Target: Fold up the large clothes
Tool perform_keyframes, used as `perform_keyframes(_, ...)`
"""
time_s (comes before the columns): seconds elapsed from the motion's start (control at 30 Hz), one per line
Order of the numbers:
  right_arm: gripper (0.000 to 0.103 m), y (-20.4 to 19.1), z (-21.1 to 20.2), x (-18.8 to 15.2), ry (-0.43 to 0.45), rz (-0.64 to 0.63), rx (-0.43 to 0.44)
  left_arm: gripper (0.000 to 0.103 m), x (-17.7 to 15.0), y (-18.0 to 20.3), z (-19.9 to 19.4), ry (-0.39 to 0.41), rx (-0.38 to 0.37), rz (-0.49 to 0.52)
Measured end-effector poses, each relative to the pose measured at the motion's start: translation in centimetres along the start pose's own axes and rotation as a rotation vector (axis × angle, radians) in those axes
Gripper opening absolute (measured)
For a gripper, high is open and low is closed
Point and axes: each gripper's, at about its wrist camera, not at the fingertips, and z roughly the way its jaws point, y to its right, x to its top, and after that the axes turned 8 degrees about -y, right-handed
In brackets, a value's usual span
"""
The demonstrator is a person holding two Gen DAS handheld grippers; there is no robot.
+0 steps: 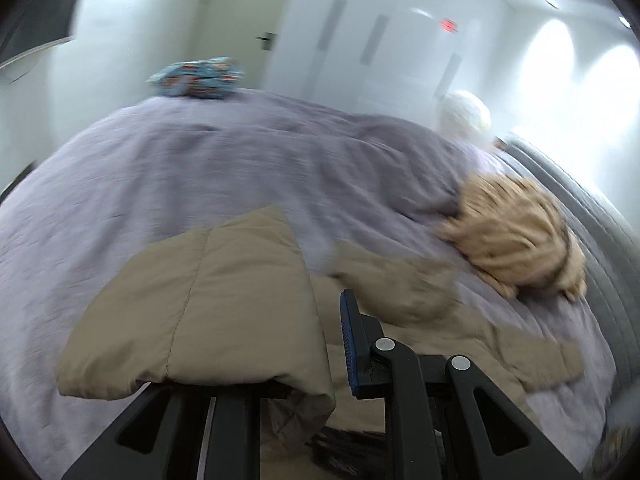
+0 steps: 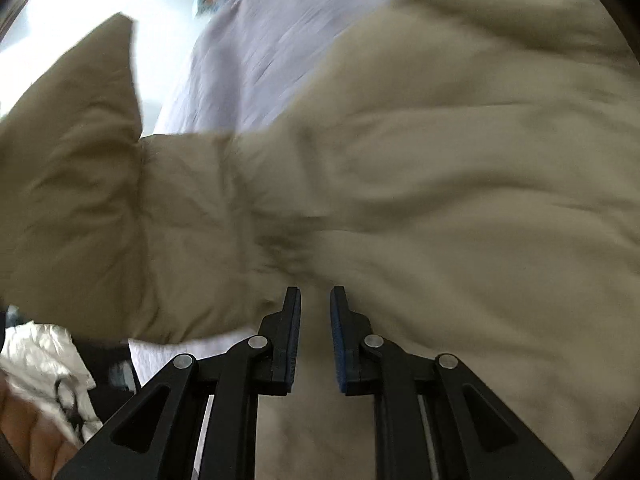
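Note:
A tan padded jacket (image 1: pixel 224 300) lies on a bed with a lavender cover (image 1: pixel 160 176). My left gripper (image 1: pixel 328 320) is shut on a lifted flap of the jacket. The flap drapes over and hides its left finger, and only the blue-padded right finger (image 1: pixel 352 344) shows. In the right wrist view the jacket (image 2: pixel 440 160) fills most of the frame, with one sleeve (image 2: pixel 80 184) sticking out to the left. My right gripper (image 2: pixel 316 320) is shut on a fold of the jacket, and tan cloth shows in the narrow slot between its pads.
A blue patterned bundle (image 1: pixel 196 78) sits at the bed's far edge. A tan knitted garment (image 1: pixel 516 236) and a white round thing (image 1: pixel 464 116) lie at the right beside a grey padded headboard (image 1: pixel 592 232). White cloth (image 2: pixel 44 364) and a hand (image 2: pixel 28 440) show at lower left.

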Motion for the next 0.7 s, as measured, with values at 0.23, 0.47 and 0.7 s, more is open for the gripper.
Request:
perform_keyframes(0.23,0.017,10.5,-10.1,-4.3,0.134,0.164,-0.216,0.021,-3.9,11.6,9.2,-0.137,0.026,0.256)
perform_keyframes(0.47,0.018,15.4,-13.9,-6.5,0.133,0.200,-0.307,0.082,-11.4,14.0,13.5,-0.237,0.165,0.360)
perform_keyframes(0.7,0.061,12.8,-15.7,-6.0,0.187,0.016,-0.366,0.082,-10.8,12.2,7.6,-0.206,0.147,0.307)
